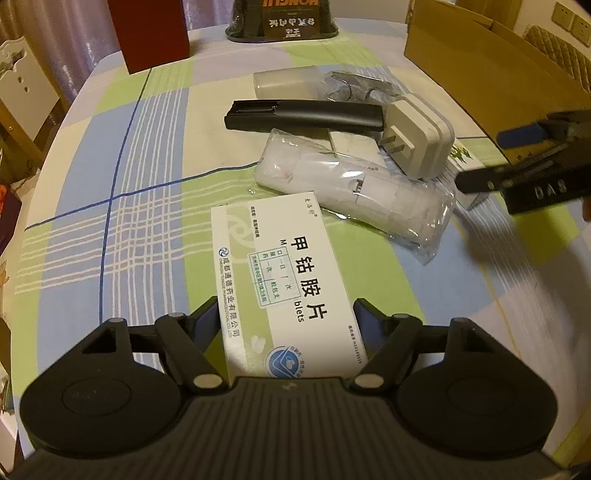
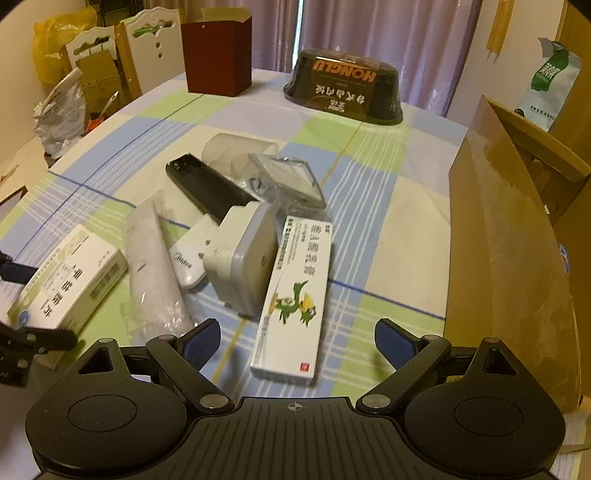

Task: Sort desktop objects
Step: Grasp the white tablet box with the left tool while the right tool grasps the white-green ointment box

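Pill box (image 1: 284,280) between the spread fingers of the left tool (image 1: 286,317), on the worktop (image 1: 122,206).
Right tool (image 2: 297,341) spread wide around the near end of a long carton (image 2: 295,295), beside a white charger (image 2: 243,254).

Near end of the tablet box (image 1: 284,280) hidden behind the left gripper (image 1: 286,314) body — contact between fingers and box sides not clear. White remote (image 2: 188,254) mostly buried under the charger plug (image 2: 240,258) and the plastic-wrapped roll (image 2: 155,273); only its rounded end showing. Black remote (image 2: 207,188) partly covered by the same plug. Small print on the ointment box (image 2: 299,291) smeared, unreadable. Contents of the clear packet (image 1: 351,86) too tangled to tell. Cardboard box (image 2: 509,236) cut off at the right edge, inside unseen. Dark red box (image 1: 151,33) cropped by the top edge. Right gripper (image 1: 524,166) blurred, half out of view.
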The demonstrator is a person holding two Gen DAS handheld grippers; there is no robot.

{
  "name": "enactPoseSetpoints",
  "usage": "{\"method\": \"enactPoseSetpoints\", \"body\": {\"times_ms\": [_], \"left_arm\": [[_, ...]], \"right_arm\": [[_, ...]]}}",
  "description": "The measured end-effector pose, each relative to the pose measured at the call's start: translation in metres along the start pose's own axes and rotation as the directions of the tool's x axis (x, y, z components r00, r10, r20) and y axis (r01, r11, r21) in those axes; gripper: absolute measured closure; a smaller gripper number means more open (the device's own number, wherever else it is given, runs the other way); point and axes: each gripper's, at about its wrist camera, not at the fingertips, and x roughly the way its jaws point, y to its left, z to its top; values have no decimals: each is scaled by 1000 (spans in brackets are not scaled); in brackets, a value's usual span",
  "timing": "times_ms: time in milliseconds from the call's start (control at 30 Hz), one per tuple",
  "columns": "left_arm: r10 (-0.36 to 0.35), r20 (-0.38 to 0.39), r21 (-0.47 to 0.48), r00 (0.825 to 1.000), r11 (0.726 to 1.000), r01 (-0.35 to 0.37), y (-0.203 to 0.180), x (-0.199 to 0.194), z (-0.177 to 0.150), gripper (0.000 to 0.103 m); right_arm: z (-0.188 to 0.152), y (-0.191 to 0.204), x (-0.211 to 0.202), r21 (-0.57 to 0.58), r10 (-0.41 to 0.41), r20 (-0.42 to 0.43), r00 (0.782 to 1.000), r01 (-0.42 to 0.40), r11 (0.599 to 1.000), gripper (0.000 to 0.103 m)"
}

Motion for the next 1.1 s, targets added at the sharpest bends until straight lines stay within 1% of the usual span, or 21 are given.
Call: {"method": "enactPoseSetpoints", "body": {"times_ms": [167, 200, 233, 267, 367, 400, 433, 467, 600, 700, 767, 900, 933, 967, 1033, 1100], "left_arm": [[-12, -10, 40, 1000, 999, 13, 6, -5, -5, 31], [-13, -11, 42, 1000, 999, 14, 7, -6, -6, 31], [-15, -13, 45, 1000, 999, 15, 9, -7, -8, 30], [-15, -13, 47, 1000, 999, 15, 9, -7, -9, 30], [-17, -14, 54, 1000, 998, 18, 10, -8, -10, 30], [-18, -14, 57, 1000, 998, 19, 11, -9, -10, 30], [-24, -13, 64, 1000, 998, 25, 10, -9, -11, 30], [-29, -12, 71, 999, 997, 30, 9, -9, -11, 30], [-51, -9, 101, 999, 994, 52, 7, -10, -13, 30], [-67, -11, 127, 998, 990, 68, 4, -11, -14, 29], [-71, -15, 138, 997, 988, 73, 2, -10, -14, 29], [-74, -18, 154, 997, 985, 76, 0, -10, -15, 27], [-75, -18, 158, 997, 985, 77, 0, -9, -16, 23], [-76, -17, 157, 997, 985, 77, 0, -9, -15, 21], [-74, -17, 157, 997, 985, 76, 0, -9, -14, 21], [-68, -17, 154, 998, 986, 69, 1, -8, -13, 21]], "right_arm": [[7, -1, 7, -7, -9, 3, 1000, 9, 1000, 10], [7, -1, 10, -9, -7, -6, 1000, 7, 1000, 12], [7, -1, 12, -12, -6, -15, 1000, 6, 1000, 29], [7, -1, 14, -15, -5, -23, 1000, 5, 1000, 34], [5, -2, 18, -15, -5, -39, 999, 5, 1000, 35], [3, -3, 19, -9, -3, -46, 999, 2, 1000, 39], [1, -4, 20, 0, 3, -56, 998, -3, 1000, 62], [0, -6, 20, 10, 11, -66, 998, -10, 1000, 65], [-10, -6, 7, 7, 21, -100, 995, -21, 1000, 65], [-24, -4, -8, -21, 31, -143, 989, -34, 999, 65], [-34, -4, -18, -18, 33, -164, 986, -36, 999, 65], [-49, -1, -30, -10, 26, -162, 986, -28, 1000, 64], [-50, 0, -31, -8, 26, -159, 987, -27, 1000, 64], [-49, 0, -30, -3, 24, -156, 987, -24, 1000, 64], [-47, 1, -27, 8, 22, -150, 989, -21, 1000, 64], [-43, 3, -23, 7, 20, -139, 990, -20, 1000, 42]]}}
